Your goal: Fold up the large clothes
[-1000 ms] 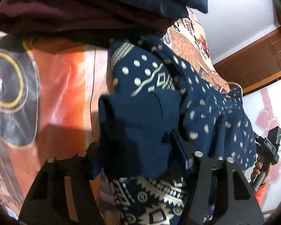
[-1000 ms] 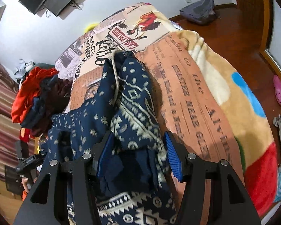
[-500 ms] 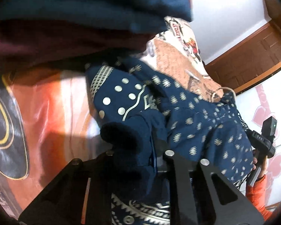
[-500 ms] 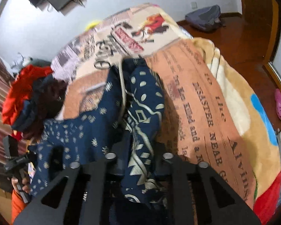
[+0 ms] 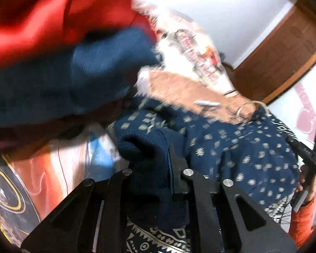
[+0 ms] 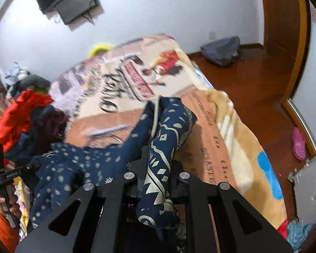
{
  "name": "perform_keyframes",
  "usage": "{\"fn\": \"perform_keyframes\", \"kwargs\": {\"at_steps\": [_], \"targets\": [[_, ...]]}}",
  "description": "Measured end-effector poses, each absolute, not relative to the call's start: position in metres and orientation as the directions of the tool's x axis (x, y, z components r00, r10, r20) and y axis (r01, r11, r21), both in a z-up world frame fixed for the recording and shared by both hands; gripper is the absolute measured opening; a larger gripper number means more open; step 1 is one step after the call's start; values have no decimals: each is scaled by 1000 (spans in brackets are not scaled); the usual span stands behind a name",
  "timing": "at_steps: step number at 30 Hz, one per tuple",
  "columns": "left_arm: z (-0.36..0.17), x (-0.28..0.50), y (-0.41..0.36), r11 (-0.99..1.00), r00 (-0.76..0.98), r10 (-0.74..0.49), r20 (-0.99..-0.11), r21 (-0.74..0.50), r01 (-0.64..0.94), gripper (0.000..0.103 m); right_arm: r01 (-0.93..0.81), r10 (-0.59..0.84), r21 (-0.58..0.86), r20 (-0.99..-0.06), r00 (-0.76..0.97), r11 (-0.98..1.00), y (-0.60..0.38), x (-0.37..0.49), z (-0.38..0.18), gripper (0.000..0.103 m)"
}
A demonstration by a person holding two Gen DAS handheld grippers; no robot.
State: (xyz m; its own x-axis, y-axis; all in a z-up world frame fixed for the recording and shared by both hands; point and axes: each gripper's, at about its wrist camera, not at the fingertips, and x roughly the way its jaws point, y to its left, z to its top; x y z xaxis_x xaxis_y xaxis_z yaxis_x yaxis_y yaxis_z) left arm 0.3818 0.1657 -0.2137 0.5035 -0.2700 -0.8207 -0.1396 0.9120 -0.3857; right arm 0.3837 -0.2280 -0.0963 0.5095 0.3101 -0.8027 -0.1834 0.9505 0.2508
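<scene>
Right wrist view: my right fingers (image 6: pixel 158 168) pinch the garment (image 6: pixel 107 162), which runs ahead and left over the bed (image 6: pixel 231 130) toward my left fingers (image 5: pixel 155 162), pinching its plain cuff under the clothes pile (image 5: pixel 52 52). Both hold ends, so I judge the fold goes across.

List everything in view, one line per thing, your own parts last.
patterned garment: one, navy with pale print, on the bed, gripped at two places
blanket: one, tan and orange with newspaper print, covering the bed
clothes pile: one heap, red, navy and maroon, at the bed's left side
television: one, black, on the wall
bag: one, grey, on the wood floor by the wall
slipper: one, pink, on the floor at right
left claw: black, shut on a plain navy fold
right claw: black, shut on the printed edge
</scene>
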Motion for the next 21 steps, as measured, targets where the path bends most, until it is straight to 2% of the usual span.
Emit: {"fn": "perform_keyframes", "kwargs": {"at_steps": [4,5,9,18,20,21], "targets": [[-245,377,176,897,450,-280,-848,-398,-193,17,-160,257,206,-849,461,965,-235,386,-122,11],[-246,373,179,889,452,-290,-843,-413,-199,20,-166,248,193,-860,446,967,-236,384,-128,11],[-244,366,186,860,453,-317,-833,-454,-233,21,-192,233,162,-866,443,968,-237,373,-125,14],[-202,340,149,974,456,-119,-882,-192,-118,22,-248,249,144,-847,470,958,-243,344,-82,19],[-191,331,144,982,473,-95,-876,-161,-101,27,-269,265,149,-841,472,952,-246,335,-71,22],[-184,325,143,983,487,-89,-869,-156,-98,31,-279,279,159,-838,470,947,-248,329,-65,29]]}}
